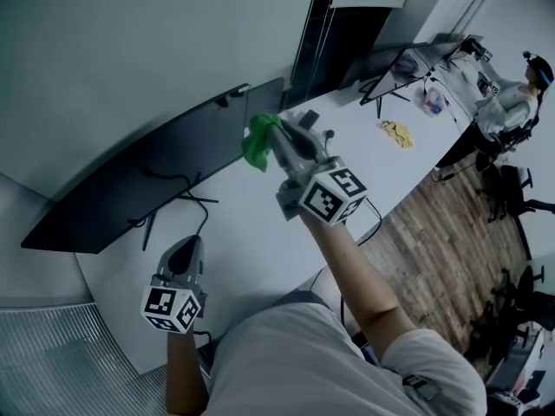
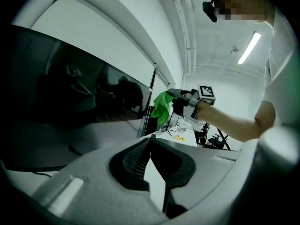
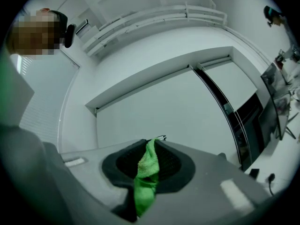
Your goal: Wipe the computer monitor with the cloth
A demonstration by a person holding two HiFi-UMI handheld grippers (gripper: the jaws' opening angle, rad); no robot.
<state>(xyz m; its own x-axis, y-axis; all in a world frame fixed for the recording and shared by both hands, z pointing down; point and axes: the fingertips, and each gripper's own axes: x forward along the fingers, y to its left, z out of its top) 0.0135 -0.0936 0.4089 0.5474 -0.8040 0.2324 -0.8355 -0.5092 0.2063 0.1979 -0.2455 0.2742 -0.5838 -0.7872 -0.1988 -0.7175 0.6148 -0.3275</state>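
Wide black monitor [image 1: 147, 180], screen dark, upright on the white tabletop [image 1: 260, 232], bright green cloth [image 1: 257, 142] bunched, pinched in the right gripper's [image 1: 279, 130] jaws, up by the screen's right end.

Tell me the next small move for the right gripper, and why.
Probably ease the right gripper leftward and press the green cloth flat on the monitor. Its jaws are shut on the cloth, which hangs at the screen's right end, and the rest of the dark panel stretches away to the left. Whether the cloth touches the screen can't be told.
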